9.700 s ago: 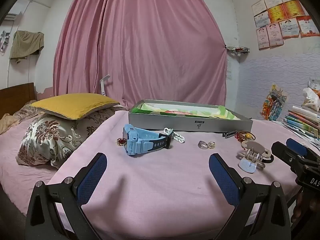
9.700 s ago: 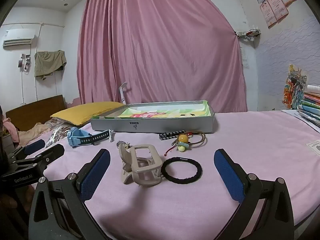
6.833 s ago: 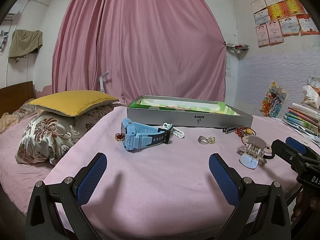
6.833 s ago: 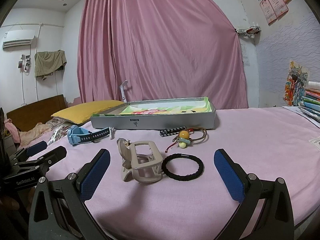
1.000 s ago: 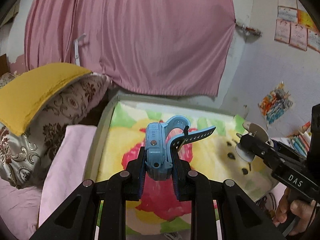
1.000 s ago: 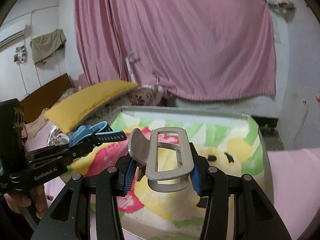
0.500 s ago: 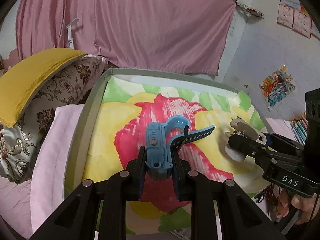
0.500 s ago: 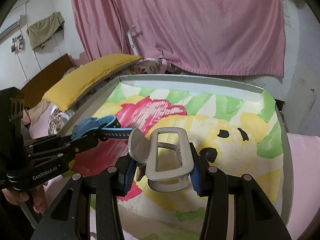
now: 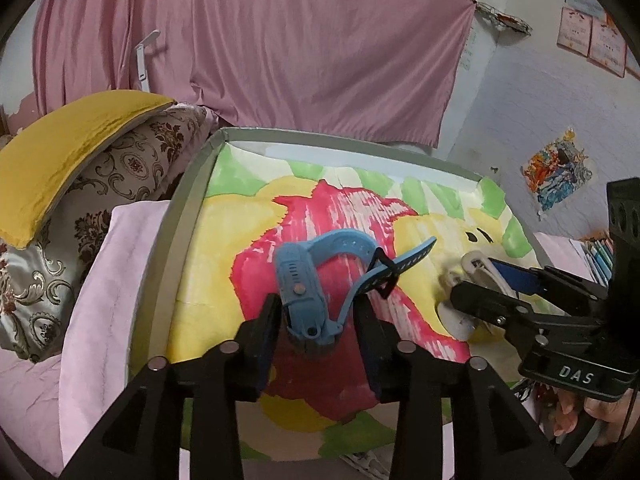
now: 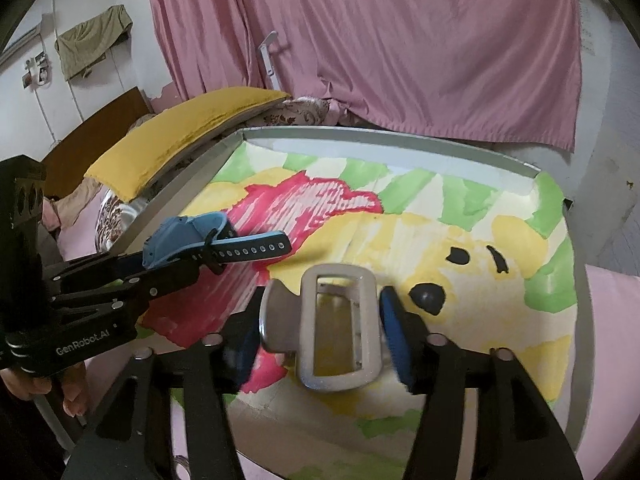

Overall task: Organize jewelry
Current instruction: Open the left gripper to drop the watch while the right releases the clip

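A light blue watch (image 9: 298, 280) with a dark strap lies tilted between the pads of my left gripper (image 9: 318, 320). Its jaws are opening, and a gap shows on the strap side. All this is over the red patch of the grey tray (image 9: 188, 216), which is lined with a painted paper. A beige hair claw clip (image 10: 338, 332) sits low on the tray (image 10: 180, 196) between the blue pads of my right gripper (image 10: 320, 344). Those jaws are opening too, and the pads stand just off the clip. The right wrist view shows the left gripper (image 10: 172, 256) with the watch (image 10: 180, 236) at the left.
A yellow pillow (image 9: 60, 152) on a patterned pillow (image 9: 112, 184) lies left of the tray. Behind hangs a pink curtain (image 9: 280, 48). Pink bedsheet (image 9: 104, 288) surrounds the tray. Books (image 9: 596, 256) stand at the right. A hand (image 9: 600, 416) grips the right gripper's handle.
Both grippers have widened their jaws. The watch has tipped sideways and the clip has sunk onto the tray lining. Both grippers have tilted a little further down over the tray.
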Motion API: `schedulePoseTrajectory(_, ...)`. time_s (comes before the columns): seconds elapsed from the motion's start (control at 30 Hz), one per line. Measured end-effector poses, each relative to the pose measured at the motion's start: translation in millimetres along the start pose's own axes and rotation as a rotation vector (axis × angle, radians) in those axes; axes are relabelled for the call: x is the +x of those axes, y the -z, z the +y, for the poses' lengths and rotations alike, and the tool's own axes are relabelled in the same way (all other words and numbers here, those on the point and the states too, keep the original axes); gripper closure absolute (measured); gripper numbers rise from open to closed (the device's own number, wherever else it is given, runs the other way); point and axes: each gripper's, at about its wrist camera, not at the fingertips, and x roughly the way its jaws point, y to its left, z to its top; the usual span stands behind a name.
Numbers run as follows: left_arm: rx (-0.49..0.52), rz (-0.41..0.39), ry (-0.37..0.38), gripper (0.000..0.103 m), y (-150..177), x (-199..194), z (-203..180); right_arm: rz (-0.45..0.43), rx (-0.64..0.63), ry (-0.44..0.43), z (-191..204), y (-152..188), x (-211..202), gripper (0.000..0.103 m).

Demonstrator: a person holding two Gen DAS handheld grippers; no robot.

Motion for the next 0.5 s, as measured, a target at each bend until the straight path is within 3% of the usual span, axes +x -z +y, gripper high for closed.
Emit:
schedulePoseTrajectory(0.13, -0.008, -0.027, 0.009, 0.063, 0, -6, 1, -0.046, 0.007, 0.017, -2, -1, -13, 0.042)
schedulePoseTrajectory(0.23, -0.008, -0.078, 0.002, 0.061, -1, -16, 0, -0.112, 0.012, 0.054, -3, -3, -31, 0.030)
schedulePoseTrajectory(0.3, -0.014, -0.115, 0.001, 0.053, -1, -25, 1, -0.160, 0.024, 0.065, -6, -3, -44, 0.026)
schedulePoseTrajectory(0.37, -0.029, -0.159, 0.001, 0.038, -1, -36, 3, -0.224, 0.043, 0.065, -8, 0, -61, 0.015)
schedulePoseTrajectory(0.5, -0.028, -0.269, -0.009, 0.028, 5, -64, 0, -0.319, 0.034, 0.087, -7, 7, -88, 0.008)
